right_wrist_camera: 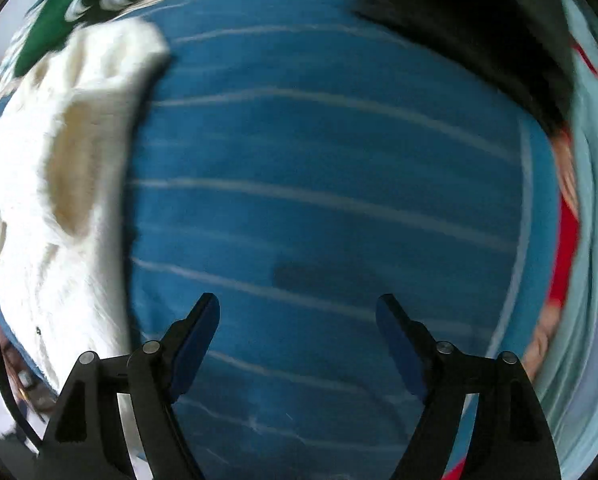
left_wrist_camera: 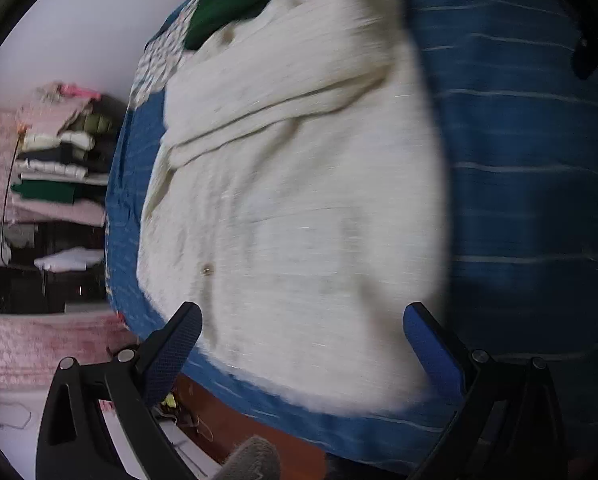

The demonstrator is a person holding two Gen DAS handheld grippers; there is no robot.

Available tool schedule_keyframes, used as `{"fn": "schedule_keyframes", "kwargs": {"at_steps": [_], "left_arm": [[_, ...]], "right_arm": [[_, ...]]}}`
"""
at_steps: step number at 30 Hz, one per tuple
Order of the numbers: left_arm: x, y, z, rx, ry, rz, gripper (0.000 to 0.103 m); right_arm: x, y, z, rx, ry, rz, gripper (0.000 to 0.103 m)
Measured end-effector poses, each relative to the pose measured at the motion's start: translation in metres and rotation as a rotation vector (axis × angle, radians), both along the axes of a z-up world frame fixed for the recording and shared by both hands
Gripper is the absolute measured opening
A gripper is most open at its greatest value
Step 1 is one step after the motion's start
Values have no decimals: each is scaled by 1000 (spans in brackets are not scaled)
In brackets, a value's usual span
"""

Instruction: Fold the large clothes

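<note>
I hold my left gripper above the cream knitted garment, and its jaws stand wide with nothing between the pads. The garment lies flat on the blue striped bedcover, partly folded, with one sleeve laid across the body. A green garment lies just beyond its far end. At the left I see shelves with stacked folded clothes. My right gripper points down at the bare bedcover, jaws wide and empty. In this view the cream garment lies at the left, apart from the fingers.
</note>
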State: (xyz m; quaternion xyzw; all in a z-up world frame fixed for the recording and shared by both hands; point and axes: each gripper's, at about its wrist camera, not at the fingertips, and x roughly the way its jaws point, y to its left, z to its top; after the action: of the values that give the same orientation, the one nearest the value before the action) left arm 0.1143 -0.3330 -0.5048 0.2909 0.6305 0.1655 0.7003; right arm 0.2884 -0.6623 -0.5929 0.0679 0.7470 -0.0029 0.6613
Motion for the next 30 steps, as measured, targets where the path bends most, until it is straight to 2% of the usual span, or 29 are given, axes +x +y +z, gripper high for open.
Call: {"fn": "schedule_keyframes", "kwargs": {"at_steps": [4, 7, 9, 11, 15, 17, 18, 19, 20, 21, 22, 23, 24, 27, 28, 29, 30], "left_arm": [[-2, -21, -25, 30, 33, -25, 103], [2, -16, -57, 121, 48, -15, 103], [4, -3, -70, 198, 32, -2, 103], [9, 16, -74, 243, -6, 27, 103], [24, 55, -63, 243, -66, 129, 101], [30, 67, -50, 212, -109, 158, 70], [32, 75, -42, 160, -133, 182, 40], [33, 81, -35, 113, -150, 200, 23], [36, 86, -28, 86, -167, 210, 22], [38, 90, -21, 77, -186, 209, 21], [40, 94, -16, 65, -195, 210, 21], [41, 98, -11, 50, -202, 214, 21], [41, 100, -8, 40, -203, 213, 20], [42, 105, -3, 10, -197, 206, 20], [42, 105, -2, 7, -198, 200, 20], [41, 105, -1, -3, -195, 198, 20], [42, 106, -1, -17, -191, 201, 20]], "right_arm": [[-27, -39, 7, -24, 27, -78, 82], [-39, -78, 8, -23, 38, -115, 82], [-24, -65, 6, -19, 37, -131, 82], [-12, -52, 9, -13, 31, -135, 82], [20, -31, 8, 27, 12, -114, 82], [33, -17, 5, 66, 8, -91, 82], [43, -8, 2, 119, 1, -75, 82], [53, 3, -1, 188, -12, -56, 82], [59, 13, -1, 243, -22, -49, 82], [71, 27, -2, 370, -37, -42, 82], [79, 33, -1, 433, -44, -40, 83], [89, 53, -3, 553, -73, -30, 85], [94, 65, -4, 622, -91, -23, 90], [116, 105, -18, 834, -78, -52, 90], [123, 117, -27, 883, -61, -71, 90], [127, 112, -31, 899, -32, -90, 90], [130, 126, -41, 903, 3, -111, 90]]}}
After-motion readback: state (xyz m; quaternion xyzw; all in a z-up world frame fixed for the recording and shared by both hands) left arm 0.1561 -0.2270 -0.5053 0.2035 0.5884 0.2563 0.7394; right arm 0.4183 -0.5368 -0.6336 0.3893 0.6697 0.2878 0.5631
